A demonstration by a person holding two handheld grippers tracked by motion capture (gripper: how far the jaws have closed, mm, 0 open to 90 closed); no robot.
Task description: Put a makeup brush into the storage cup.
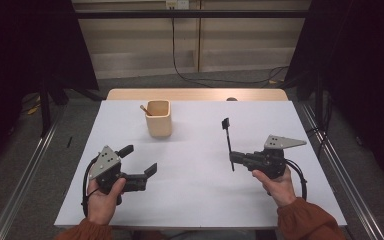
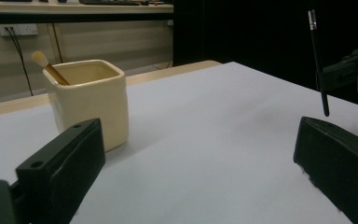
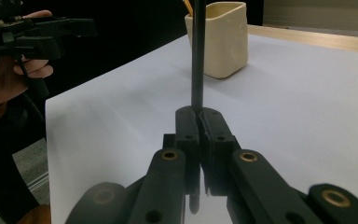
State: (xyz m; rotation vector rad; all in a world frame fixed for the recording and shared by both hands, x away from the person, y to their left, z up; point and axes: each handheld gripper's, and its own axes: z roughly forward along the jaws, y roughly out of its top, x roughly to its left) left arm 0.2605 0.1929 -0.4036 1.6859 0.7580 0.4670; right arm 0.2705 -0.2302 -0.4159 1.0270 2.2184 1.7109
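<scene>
The right gripper (image 1: 233, 159) is clamped low on a black brush (image 1: 227, 141), holding it upright. Ahead and to its left, well apart, stands the cream holder (image 1: 159, 118). Carry the brush over level, then lower it bristle-end up beside the wooden brush (image 1: 144, 109). The left gripper (image 1: 141, 160) hangs open, empty.

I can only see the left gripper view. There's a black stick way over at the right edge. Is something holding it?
Observer: Yes. The right gripper is shut on the black brush, pinching its handle low down.
Operator: Which end is up?
Observer: The dark brush head, in the high view.
Operator: Are my jaws open?
Observer: Yes, the left gripper is open, holding nothing.
</scene>
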